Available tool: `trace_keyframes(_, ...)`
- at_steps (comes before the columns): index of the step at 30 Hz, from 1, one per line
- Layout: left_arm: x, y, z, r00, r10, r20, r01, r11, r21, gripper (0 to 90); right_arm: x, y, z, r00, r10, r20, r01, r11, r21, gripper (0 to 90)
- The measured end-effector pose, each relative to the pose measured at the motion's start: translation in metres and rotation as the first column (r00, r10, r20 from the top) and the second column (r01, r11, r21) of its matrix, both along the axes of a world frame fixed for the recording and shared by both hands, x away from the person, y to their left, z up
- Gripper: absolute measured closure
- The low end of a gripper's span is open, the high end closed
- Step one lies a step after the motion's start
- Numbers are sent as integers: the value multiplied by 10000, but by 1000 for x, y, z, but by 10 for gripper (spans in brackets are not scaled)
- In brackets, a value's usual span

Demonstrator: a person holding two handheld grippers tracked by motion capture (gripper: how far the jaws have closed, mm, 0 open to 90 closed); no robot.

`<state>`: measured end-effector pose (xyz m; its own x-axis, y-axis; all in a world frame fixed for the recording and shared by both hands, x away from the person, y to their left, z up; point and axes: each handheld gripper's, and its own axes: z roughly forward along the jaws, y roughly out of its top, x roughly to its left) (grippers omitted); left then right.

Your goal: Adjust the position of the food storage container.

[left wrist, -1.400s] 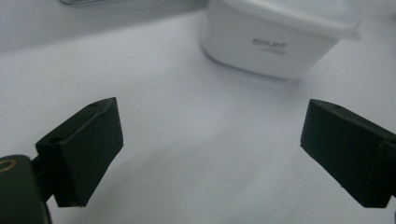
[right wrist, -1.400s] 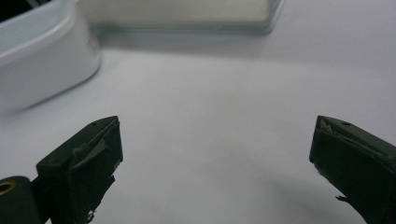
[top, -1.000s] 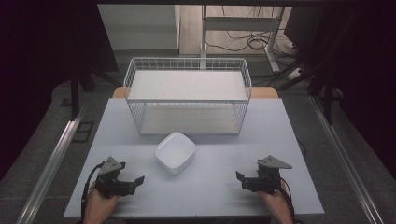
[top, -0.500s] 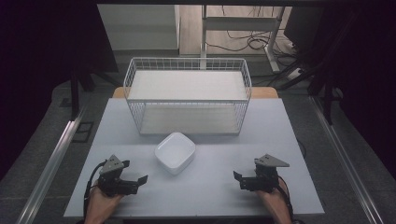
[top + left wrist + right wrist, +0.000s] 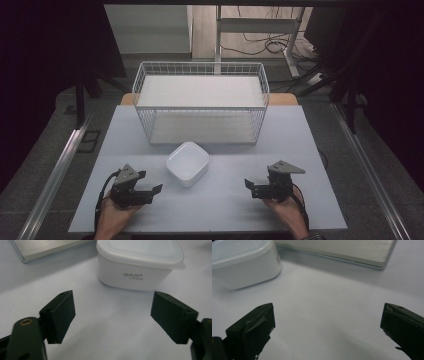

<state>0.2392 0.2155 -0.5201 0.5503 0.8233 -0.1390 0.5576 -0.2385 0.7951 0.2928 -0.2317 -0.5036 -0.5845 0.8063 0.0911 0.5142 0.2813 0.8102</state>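
Observation:
A white lidded plastic container (image 5: 187, 163) sits on the pale table, just in front of a white wire basket (image 5: 201, 106). My left gripper (image 5: 152, 192) rests open at the front left, its jaws wide apart and aimed toward the container (image 5: 140, 263), which bears small dark lettering on its side. My right gripper (image 5: 251, 189) stands open at the front right, jaws spread over bare table, with the container (image 5: 242, 262) off to its upper left. Neither gripper touches anything.
The wire basket holds a flat white shelf and stands at the table's (image 5: 225, 200) back middle; its base edge (image 5: 337, 251) lies ahead of the right gripper. Metal rails run along both sides of the table. Cables lie on the floor behind.
Both grippers have shifted slightly inward toward the container. The container and basket have stayed in place.

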Motion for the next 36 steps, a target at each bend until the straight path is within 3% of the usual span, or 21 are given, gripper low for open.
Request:
trace_keyframes(7, 5, -1, 0, 9998, -45, -194, 38, 9993, -363, 314, 8, 11, 2, 9993, 135, -336, -133, 9999, 54, 0)
trace_keyframes(10, 8, -3, -1, 9994, -135, -329, 117, 9985, -526, 377, 13, 16, 2, 9974, 262, -676, -243, 9993, 290, 13)
trace_keyframes(21, 18, -11, -3, 9977, -206, -647, 164, 9977, -659, 559, 21, 36, 4, 9942, 806, -710, -837, 9956, -412, 93)
trace_keyframes(22, 20, -15, -4, 9976, -227, -652, 198, 9988, -446, 585, 24, 43, 5, 9928, 929, -760, -968, 9941, -483, 108)
trace_keyframes(26, 23, -18, -4, 9970, -218, -745, 189, 9991, -391, 650, 27, 50, 5, 9911, 1047, -822, -1094, 9925, -550, 144)
trace_keyframes(28, 25, -18, -4, 9961, -192, -866, 152, 9988, -469, 725, 33, 55, 8, 9899, 1120, -866, -1159, 9924, -417, 230)
trace_keyframes(30, 26, -18, -5, 9955, -187, -931, 141, 9986, -505, 736, 35, 57, 9, 9898, 1104, -896, -1139, 9928, -357, 270)
trace_keyframes(31, 28, -18, -7, 9948, -211, -1001, 158, 9985, -534, 746, 38, 59, 9, 9893, 1109, -951, -1146, 9928, -346, 322)
trace_keyframes(32, 29, -18, -8, 9941, -204, -1065, 147, 9984, -537, 768, 42, 64, 8, 9846, 1424, -1013, -1454, 9891, -222, 446)
trace_keyframes(34, 31, -18, -10, 9928, -117, -1188, 51, 9984, -559, 791, 45, 66, 7, 9831, 1501, -1043, -1536, 9878, -258, 486)
trace_keyframes(35, 33, -17, -11, 9922, -119, -1241, 39, 9979, -640, 807, 49, 71, 6, 9799, 1703, -1038, -1753, 9836, -415, 592)
trace_keyframes(36, 36, -17, -11, 9915, -72, -1302, -11, 9980, -632, 819, 51, 73, 6, 9799, 1723, -1009, -1777, 9830, -472, 628)
